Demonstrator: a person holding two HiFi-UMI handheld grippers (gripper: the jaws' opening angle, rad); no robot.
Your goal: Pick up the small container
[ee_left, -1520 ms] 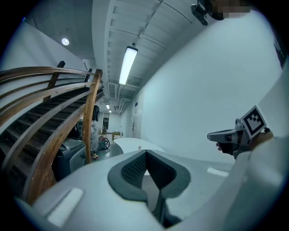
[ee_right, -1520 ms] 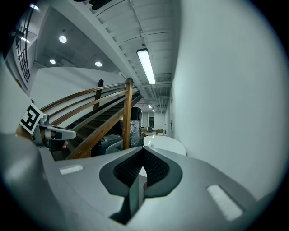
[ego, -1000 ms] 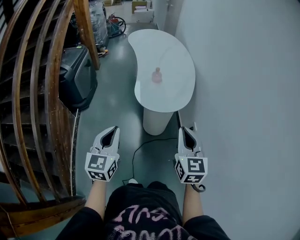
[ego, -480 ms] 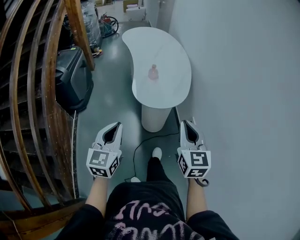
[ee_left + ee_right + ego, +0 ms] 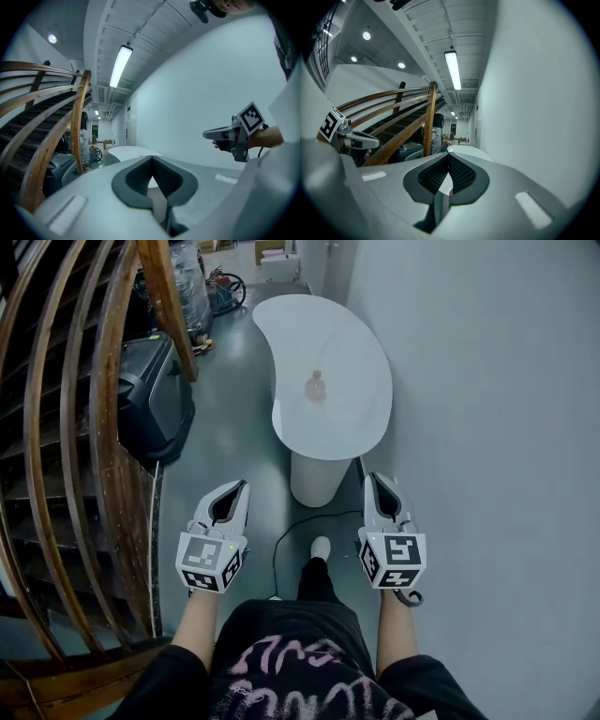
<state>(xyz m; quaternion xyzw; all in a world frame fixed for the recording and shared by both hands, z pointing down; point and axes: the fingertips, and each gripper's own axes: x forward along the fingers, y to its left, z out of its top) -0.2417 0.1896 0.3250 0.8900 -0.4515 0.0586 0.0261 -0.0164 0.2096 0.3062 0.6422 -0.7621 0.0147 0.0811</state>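
The small pink container (image 5: 316, 388) stands near the middle of a white kidney-shaped table (image 5: 352, 348), well ahead of both grippers. My left gripper (image 5: 234, 487) is held low over the floor, shut with nothing between its jaws. My right gripper (image 5: 378, 480) is level with it by the wall, also shut and empty. In the left gripper view the shut left gripper (image 5: 151, 160) points down the corridor at the table (image 5: 129, 151), with the right gripper (image 5: 220, 135) off to the side. In the right gripper view the right gripper (image 5: 448, 156) faces the table (image 5: 468, 151); the container cannot be made out in either gripper view.
A curved wooden stair railing (image 5: 89, 427) runs along the left. A black case (image 5: 150, 390) sits on the floor beside it. The table stands on a white pedestal (image 5: 314, 479), with a black cable (image 5: 281, 545) on the floor. A plain wall (image 5: 487, 427) closes the right side.
The person has stepped forward, one foot now showing between the grippers. The table and container sit slightly nearer. Both grippers stay shut, carried along level.
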